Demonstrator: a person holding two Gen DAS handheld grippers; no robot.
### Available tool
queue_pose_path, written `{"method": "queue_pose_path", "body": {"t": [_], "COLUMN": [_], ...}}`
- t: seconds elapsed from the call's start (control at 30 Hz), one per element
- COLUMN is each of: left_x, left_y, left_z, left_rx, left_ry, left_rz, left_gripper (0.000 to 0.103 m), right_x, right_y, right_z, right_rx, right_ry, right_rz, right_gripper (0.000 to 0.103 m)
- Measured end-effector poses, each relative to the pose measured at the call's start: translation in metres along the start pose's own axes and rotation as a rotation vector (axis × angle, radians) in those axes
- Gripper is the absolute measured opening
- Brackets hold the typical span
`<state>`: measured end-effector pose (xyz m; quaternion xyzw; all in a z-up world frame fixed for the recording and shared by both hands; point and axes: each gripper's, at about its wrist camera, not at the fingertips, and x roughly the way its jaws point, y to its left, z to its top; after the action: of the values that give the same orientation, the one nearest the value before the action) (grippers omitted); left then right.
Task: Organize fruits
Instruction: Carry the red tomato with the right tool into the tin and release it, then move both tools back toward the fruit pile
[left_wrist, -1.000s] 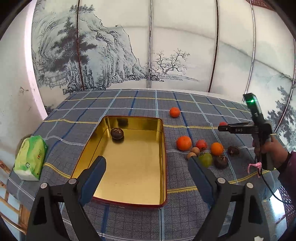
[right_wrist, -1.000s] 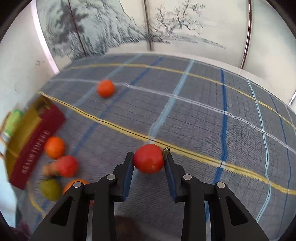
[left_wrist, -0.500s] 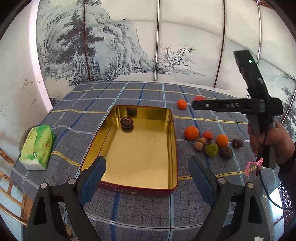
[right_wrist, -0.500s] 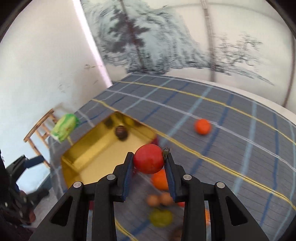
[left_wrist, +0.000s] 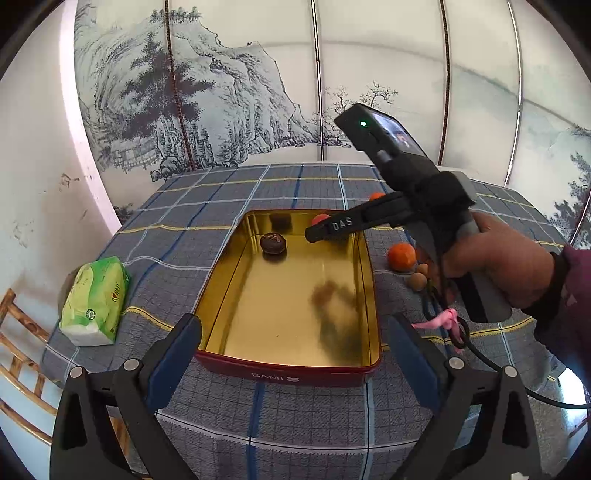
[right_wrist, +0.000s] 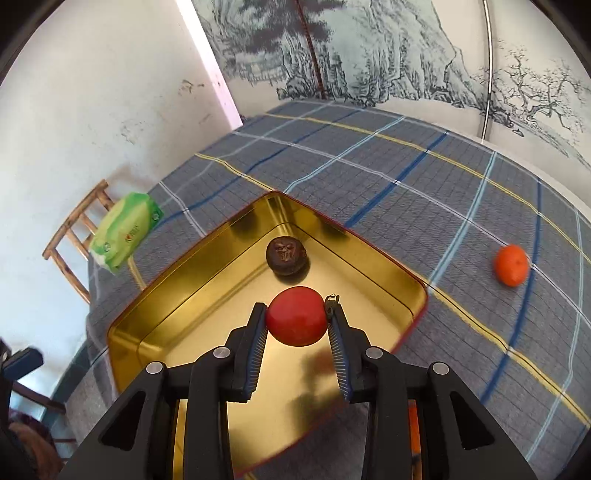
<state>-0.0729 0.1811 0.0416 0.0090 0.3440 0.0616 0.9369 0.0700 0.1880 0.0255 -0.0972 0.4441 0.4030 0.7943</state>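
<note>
Left gripper (left_wrist: 291, 354): black frame, silver screw heads, dark blue pads.
Right gripper (right_wrist: 296, 325): black frame, silver screws, ribbed blue-edged pads; "DAS" in white on one finger; grey handle, green indicator light, black cable, pink tie at 6 o'clock.
Hand (left_wrist: 495, 262): cuff possibly maroon.

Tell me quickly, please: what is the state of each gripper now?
Left gripper: jaws opening, nothing between them.
Right gripper: shut on the red fruit, above the tin.
</note>
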Motion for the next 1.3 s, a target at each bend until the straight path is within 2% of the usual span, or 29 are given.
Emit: {"method": "queue_pose_path", "body": {"t": [0.23,0.6,1.3], "left_x": [0.011,0.015,0.015], "left_y": [0.01,0.024,0.034], "left_z": [-0.004,-0.009,-0.014], "left_rx": [-0.017,-0.043,-0.079], "left_ry": [0.043,0.066,0.088], "left_rz": [-0.011,-0.025,-0.024], "left_gripper": [0.099,0.099,0.099], "right_x": [0.032,0.054,0.051], "right_y": [0.006,0.01,0.014], "right_z": [0.013,0.024,0.033], "right_rx": [-0.014,0.011,0.034], "right_ry": [0.056,0.087,0.044], "right_rz": [-0.062,-0.103,-0.131], "right_gripper": [0.034,0.035,0.035]}}
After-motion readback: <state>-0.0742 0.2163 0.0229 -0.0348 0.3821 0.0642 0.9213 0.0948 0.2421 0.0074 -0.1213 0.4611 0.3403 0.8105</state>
